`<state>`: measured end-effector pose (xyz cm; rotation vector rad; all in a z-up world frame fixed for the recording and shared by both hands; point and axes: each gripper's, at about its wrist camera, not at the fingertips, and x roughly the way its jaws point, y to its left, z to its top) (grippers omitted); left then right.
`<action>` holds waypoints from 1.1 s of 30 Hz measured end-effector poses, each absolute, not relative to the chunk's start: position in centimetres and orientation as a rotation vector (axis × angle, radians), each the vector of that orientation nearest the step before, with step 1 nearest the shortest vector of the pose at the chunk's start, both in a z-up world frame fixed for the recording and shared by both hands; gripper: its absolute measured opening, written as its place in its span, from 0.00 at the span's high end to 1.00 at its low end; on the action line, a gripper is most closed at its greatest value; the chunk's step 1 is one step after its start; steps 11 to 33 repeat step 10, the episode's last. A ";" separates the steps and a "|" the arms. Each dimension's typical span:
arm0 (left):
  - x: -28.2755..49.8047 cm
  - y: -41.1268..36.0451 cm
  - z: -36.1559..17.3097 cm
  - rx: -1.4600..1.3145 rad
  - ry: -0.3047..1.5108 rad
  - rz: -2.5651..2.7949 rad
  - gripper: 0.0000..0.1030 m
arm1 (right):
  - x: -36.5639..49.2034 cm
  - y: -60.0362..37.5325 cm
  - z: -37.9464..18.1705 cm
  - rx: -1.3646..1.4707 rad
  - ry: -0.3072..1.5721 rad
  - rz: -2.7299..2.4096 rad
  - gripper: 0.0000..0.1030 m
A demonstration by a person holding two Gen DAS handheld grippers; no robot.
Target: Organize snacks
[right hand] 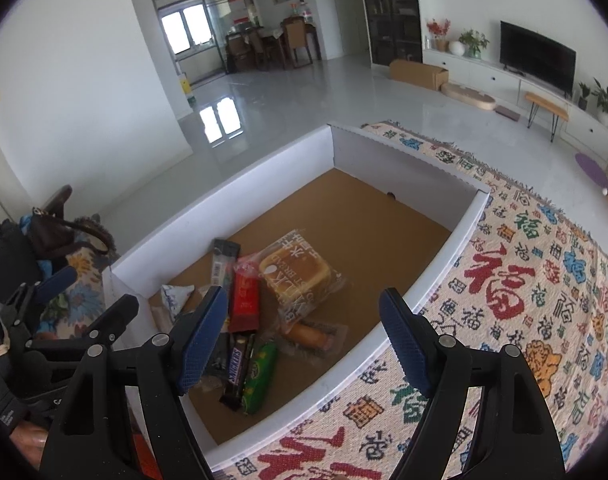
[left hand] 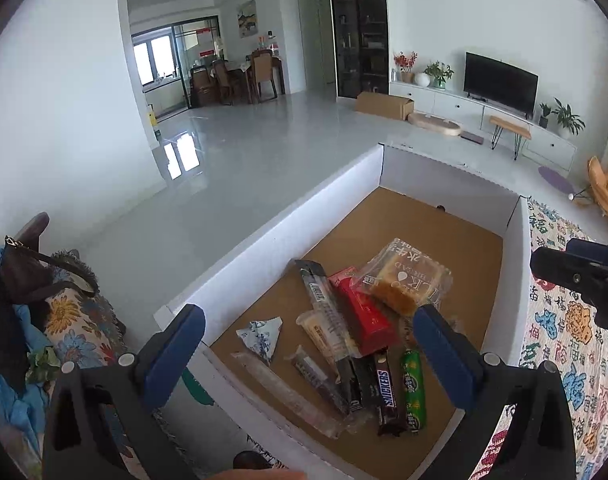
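Both grippers, left (left hand: 310, 344) and right (right hand: 304, 336), are hovering spread and empty over snacks (left hand: 356, 332) piled in the box's (left hand: 272, 232) near-left corner.

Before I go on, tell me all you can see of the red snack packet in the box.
The red snack packet is a long, glossy wrapper with pale print too small to read, its far end crimped. It lies flat on the brown floor of the white cardboard box, angled in the pile. A clear-wrapped bread overlaps its far end, and a Snickers bar and a green packet lie at its near end. It appears sealed. Neither hand-held gripper touches it.
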<state>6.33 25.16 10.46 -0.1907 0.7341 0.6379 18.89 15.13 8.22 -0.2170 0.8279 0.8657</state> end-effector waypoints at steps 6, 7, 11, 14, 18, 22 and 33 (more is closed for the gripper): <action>6.1 25.3 10.1 -0.199 0.742 0.643 0.00 | 18.1 15.7 7.8 -0.244 0.828 0.864 0.21; 6.0 25.4 10.0 -0.200 0.745 0.645 0.00 | 17.9 15.7 7.7 -0.248 0.826 0.865 0.21; 5.9 25.3 9.8 -0.209 0.750 0.650 0.00 | 17.6 16.0 7.6 -0.259 0.820 0.867 0.21; 5.9 25.3 9.8 -0.209 0.750 0.650 0.00 | 17.6 16.0 7.6 -0.259 0.820 0.867 0.21; 5.9 25.3 9.8 -0.209 0.750 0.650 0.00 | 17.6 16.0 7.6 -0.259 0.820 0.867 0.21; 5.9 25.3 9.8 -0.209 0.750 0.650 0.00 | 17.6 16.0 7.6 -0.259 0.820 0.867 0.21; 5.9 25.3 9.8 -0.209 0.750 0.650 0.00 | 17.6 16.0 7.6 -0.259 0.820 0.867 0.21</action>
